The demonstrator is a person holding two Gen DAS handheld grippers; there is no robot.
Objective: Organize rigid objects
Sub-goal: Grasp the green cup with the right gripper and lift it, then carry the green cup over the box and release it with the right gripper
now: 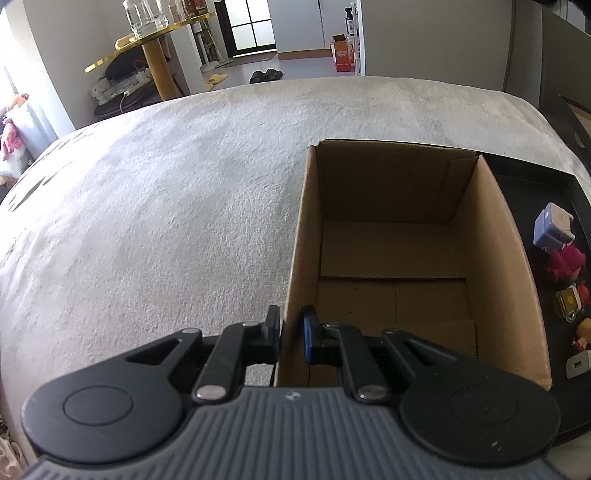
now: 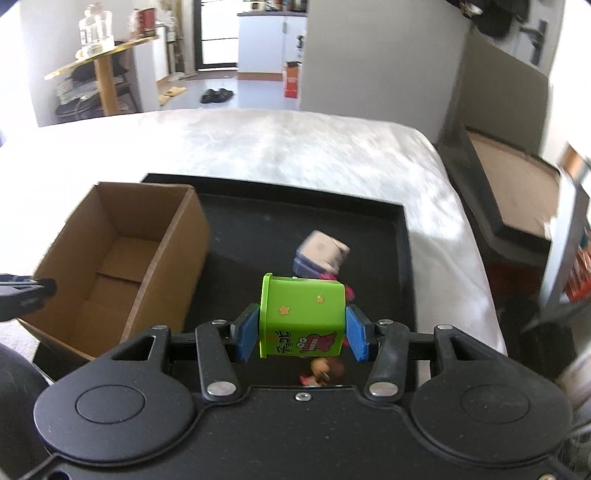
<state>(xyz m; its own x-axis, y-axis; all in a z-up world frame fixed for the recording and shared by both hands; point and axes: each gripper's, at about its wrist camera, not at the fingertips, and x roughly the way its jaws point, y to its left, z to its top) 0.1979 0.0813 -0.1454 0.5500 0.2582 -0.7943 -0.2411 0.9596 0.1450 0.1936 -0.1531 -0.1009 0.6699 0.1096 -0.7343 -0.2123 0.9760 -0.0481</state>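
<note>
Green box (image 2: pixel 302 317) — seemingly clamped — within hand-held gripper (image 2: pixel 302 334)

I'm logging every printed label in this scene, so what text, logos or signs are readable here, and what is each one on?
"チョコビ", roughly, in outlined Japanese characters beside a cartoon crocodile and yellow stars: on the green box held in the right tongs.
Orange carton on the far floor: printing too small to read.
Bottles on the gold shelf: labels too blurred to read.
Cardboard box, with the left tongs clamped on its wall: no visible text.
</note>
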